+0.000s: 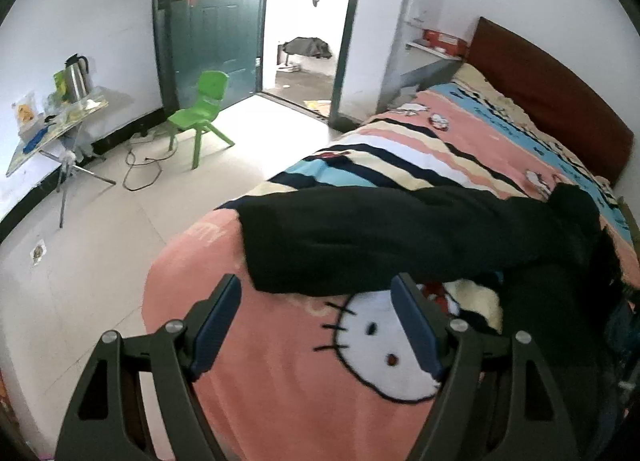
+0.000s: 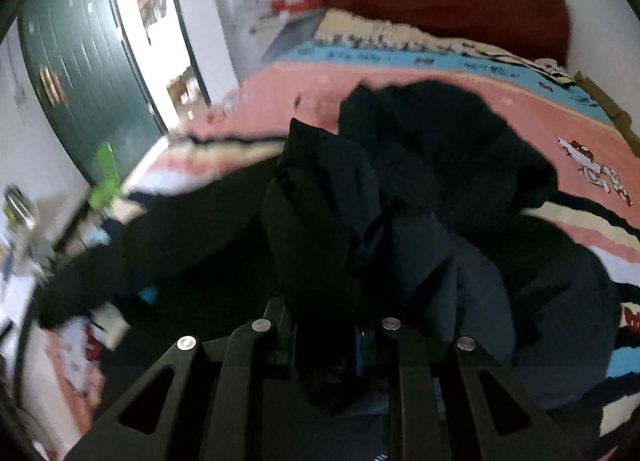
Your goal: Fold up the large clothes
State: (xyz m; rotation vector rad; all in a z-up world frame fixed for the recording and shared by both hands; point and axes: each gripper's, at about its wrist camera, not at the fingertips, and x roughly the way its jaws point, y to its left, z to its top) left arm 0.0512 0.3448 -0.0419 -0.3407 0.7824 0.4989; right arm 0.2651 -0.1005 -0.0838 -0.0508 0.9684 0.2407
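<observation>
A large black garment [image 1: 392, 237] lies across the pink Hello Kitty blanket [image 1: 288, 361] on the bed, one long sleeve or leg stretched toward the left. My left gripper [image 1: 318, 293] is open and empty, held above the blanket just short of the garment's near edge. In the right wrist view the same black garment [image 2: 420, 165] is bunched up, and my right gripper [image 2: 326, 325] is shut on a fold of it, lifting the cloth in front of the camera. The fingertips are hidden by the cloth.
The bed has a dark red headboard [image 1: 560, 89] at the far right. A green plastic chair [image 1: 202, 111], a cable on the floor [image 1: 140, 165] and a folding table with a kettle [image 1: 76, 77] stand at the left. A green door [image 1: 212, 13] is open.
</observation>
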